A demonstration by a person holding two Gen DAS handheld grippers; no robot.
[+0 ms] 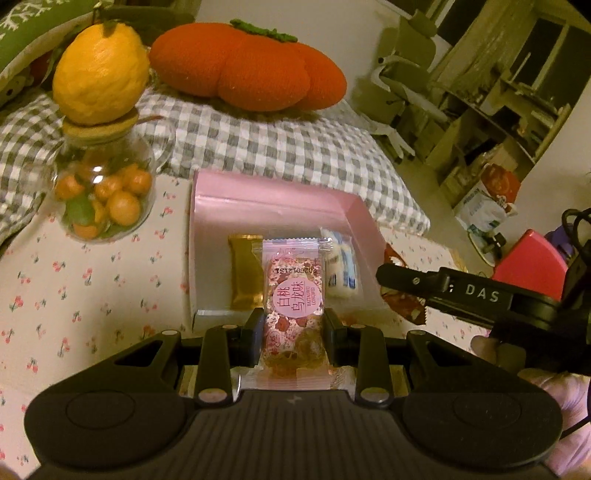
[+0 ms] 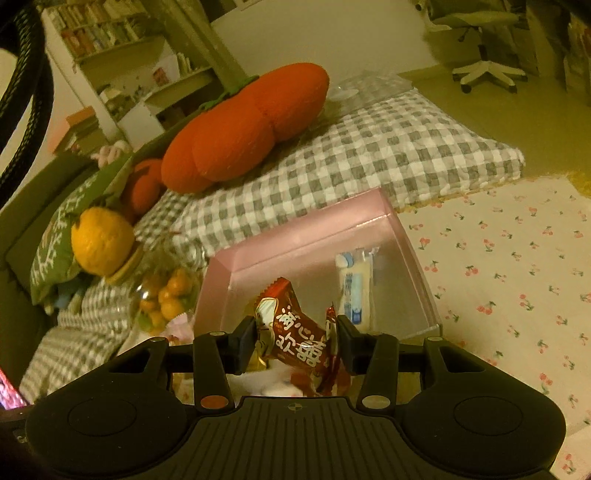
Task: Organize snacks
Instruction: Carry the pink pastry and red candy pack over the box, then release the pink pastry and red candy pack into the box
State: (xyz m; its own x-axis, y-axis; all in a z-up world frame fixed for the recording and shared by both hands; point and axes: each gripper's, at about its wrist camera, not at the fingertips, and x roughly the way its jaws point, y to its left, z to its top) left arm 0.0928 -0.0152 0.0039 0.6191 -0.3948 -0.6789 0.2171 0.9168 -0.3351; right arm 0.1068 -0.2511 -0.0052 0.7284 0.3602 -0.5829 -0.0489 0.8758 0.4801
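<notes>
Looks like someone's living room or bedroom at home: checked floor cushion, persimmon plush pillow, packed bookshelves, office chair, cherry-print cloth.

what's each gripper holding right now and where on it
Left gripper: pink snack packet, pinched across its lower half. Right gripper: red snack packet, gripped across its middle.

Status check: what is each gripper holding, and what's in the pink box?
Left gripper shut on pink snack packet. Right gripper shut on red snack packet. Pink box holds gold packet and white-blue packet. Nothing blocking.
</notes>
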